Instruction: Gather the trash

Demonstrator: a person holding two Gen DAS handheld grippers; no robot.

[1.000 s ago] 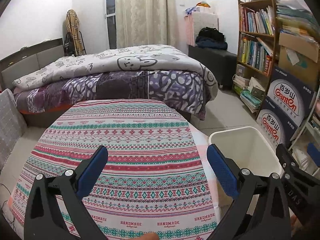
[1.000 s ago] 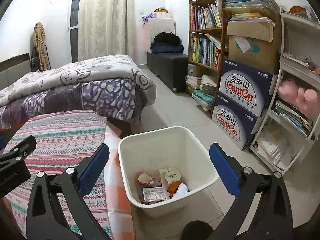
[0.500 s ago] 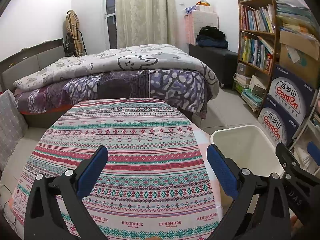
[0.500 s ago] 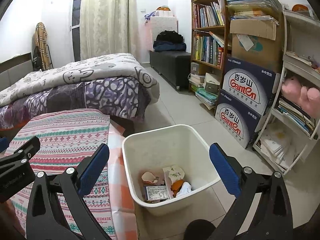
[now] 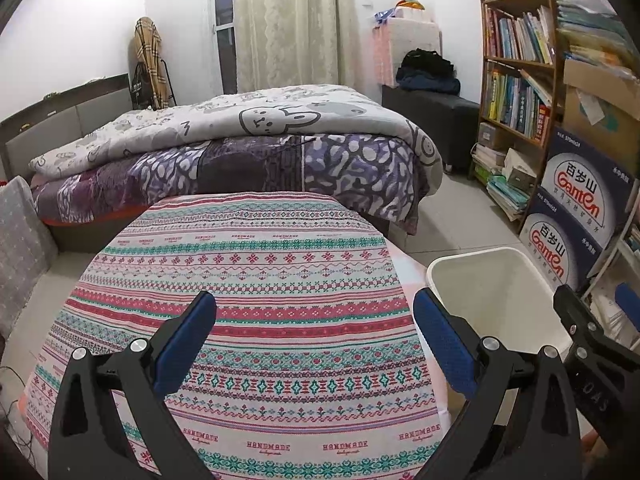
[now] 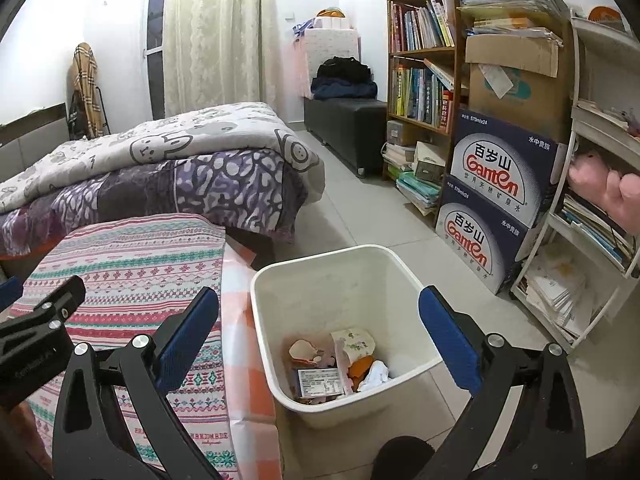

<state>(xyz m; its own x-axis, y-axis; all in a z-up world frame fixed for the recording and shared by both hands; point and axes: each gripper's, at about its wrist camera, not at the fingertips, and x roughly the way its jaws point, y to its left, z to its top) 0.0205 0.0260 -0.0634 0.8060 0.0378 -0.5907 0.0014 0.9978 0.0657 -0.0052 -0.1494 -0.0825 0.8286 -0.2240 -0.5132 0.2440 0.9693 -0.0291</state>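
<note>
My left gripper (image 5: pixel 314 336) is spread wide, holding nothing, over the striped counter (image 5: pixel 256 280). My right gripper (image 6: pixel 320 332) gapes wide above the white bin (image 6: pixel 320 280); trash (image 6: pixel 340 364) lies at its bottom, partly hidden by the near wall. Open floor (image 6: pixel 360 208) runs toward 12 o'clock, boxes (image 6: pixel 500 200) at 2 o'clock.
</note>
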